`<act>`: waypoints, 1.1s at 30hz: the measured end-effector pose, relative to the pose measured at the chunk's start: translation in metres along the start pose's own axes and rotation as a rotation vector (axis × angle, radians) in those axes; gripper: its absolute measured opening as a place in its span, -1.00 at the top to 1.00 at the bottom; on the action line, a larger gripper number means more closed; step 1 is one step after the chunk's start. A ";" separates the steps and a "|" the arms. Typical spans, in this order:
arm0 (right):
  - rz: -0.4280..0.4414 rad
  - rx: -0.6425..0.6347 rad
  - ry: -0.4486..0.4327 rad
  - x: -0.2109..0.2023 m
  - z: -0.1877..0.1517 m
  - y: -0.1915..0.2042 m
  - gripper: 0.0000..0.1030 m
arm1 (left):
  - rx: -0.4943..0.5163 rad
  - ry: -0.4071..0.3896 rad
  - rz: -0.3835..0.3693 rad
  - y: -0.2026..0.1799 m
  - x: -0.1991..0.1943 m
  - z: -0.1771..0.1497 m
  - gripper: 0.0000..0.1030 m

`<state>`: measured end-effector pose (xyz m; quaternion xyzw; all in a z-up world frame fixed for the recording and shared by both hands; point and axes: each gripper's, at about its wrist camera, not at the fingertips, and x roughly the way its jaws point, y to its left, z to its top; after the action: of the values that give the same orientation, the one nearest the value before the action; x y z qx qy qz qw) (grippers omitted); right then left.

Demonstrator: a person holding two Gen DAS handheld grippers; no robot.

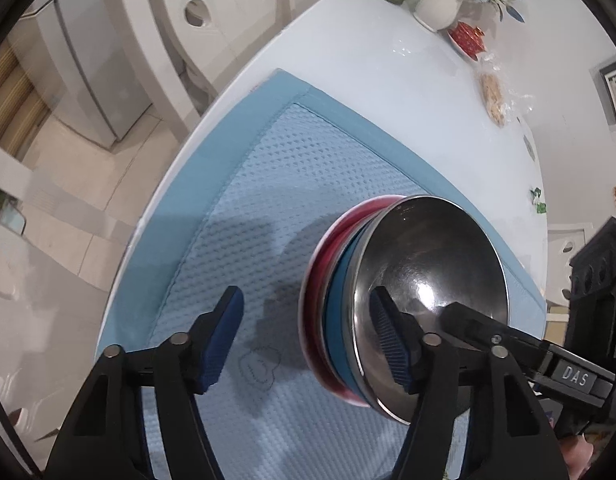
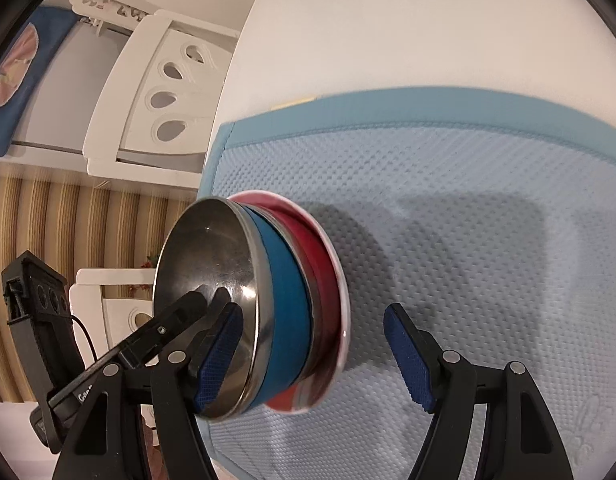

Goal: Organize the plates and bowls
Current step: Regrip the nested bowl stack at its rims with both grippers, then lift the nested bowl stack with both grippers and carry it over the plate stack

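Observation:
A stack stands on the blue mesh mat [image 1: 267,184]: a steel bowl [image 1: 436,264] nested in a blue bowl [image 1: 340,320], on a red plate [image 1: 320,280] with a pale rim. My left gripper [image 1: 308,340] is open and straddles the stack's near rim, one pad inside the steel bowl and the other clear of the red plate, over the mat. My right gripper [image 2: 314,360] is open and straddles the opposite rim of the steel bowl [image 2: 211,280] in the same way. Neither gripper's pair of pads pinches the rim. The blue bowl [image 2: 287,300] and red plate [image 2: 328,280] show edge-on.
The mat lies on a white table [image 1: 368,60] whose edge runs close to the stack. A white vase of flowers [image 1: 440,4], a red dish [image 1: 466,38] and a clear bag of snacks [image 1: 494,98] sit at the far end. White chairs [image 2: 163,92] stand beside the table.

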<state>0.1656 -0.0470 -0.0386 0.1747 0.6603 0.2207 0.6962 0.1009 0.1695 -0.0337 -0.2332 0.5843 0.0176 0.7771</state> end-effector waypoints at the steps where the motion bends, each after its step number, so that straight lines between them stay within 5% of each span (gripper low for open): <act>1: 0.007 0.002 0.005 0.004 0.000 -0.001 -0.37 | 0.008 0.003 -0.005 -0.001 0.003 0.000 -0.07; 7: 0.032 0.029 0.025 0.020 0.001 -0.009 -0.36 | -0.002 0.007 -0.057 -0.002 0.015 0.000 0.24; 11: 0.068 0.033 0.004 0.020 0.001 -0.011 0.11 | 0.023 -0.005 -0.070 -0.008 0.016 0.001 0.31; 33: 0.042 -0.047 -0.035 0.001 -0.005 -0.006 0.18 | 0.144 -0.053 0.019 -0.036 0.001 -0.007 0.31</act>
<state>0.1610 -0.0518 -0.0427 0.1760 0.6388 0.2474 0.7070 0.1055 0.1350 -0.0234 -0.1705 0.5656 -0.0110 0.8068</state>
